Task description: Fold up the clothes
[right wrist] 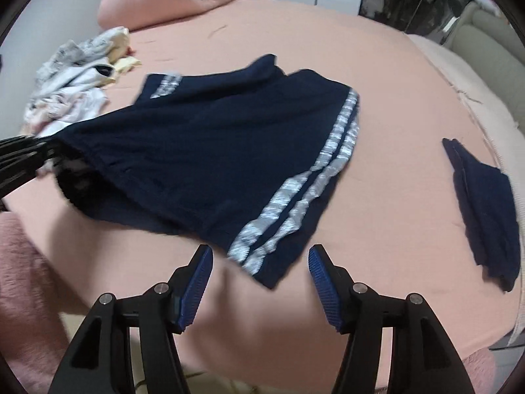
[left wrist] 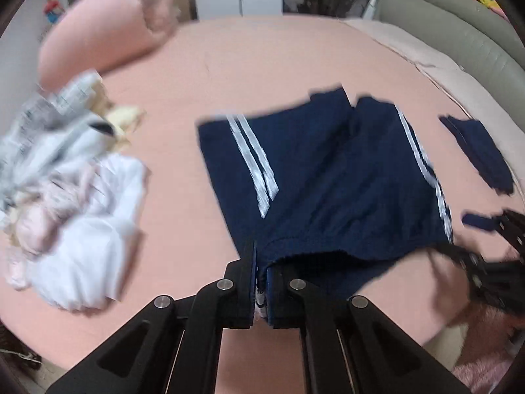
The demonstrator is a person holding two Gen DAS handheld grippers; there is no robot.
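Navy shorts with white side stripes [left wrist: 315,177] lie spread on the pink bed [left wrist: 262,59]; they also show in the right wrist view [right wrist: 210,151]. My left gripper [left wrist: 261,275] is shut on the waistband's left corner and lifts it slightly; it also shows at the left edge of the right wrist view [right wrist: 49,154]. My right gripper [right wrist: 261,259] is open, its blue pads either side of the shorts' near right corner, not touching it. It appears at the right edge of the left wrist view [left wrist: 492,256].
A pile of white and pale clothes [left wrist: 65,190] lies on the bed's left. A folded navy garment [right wrist: 485,210] lies at the right. A pink bolster pillow [left wrist: 105,23] is at the far left. A grey headboard [left wrist: 459,26] borders the right side.
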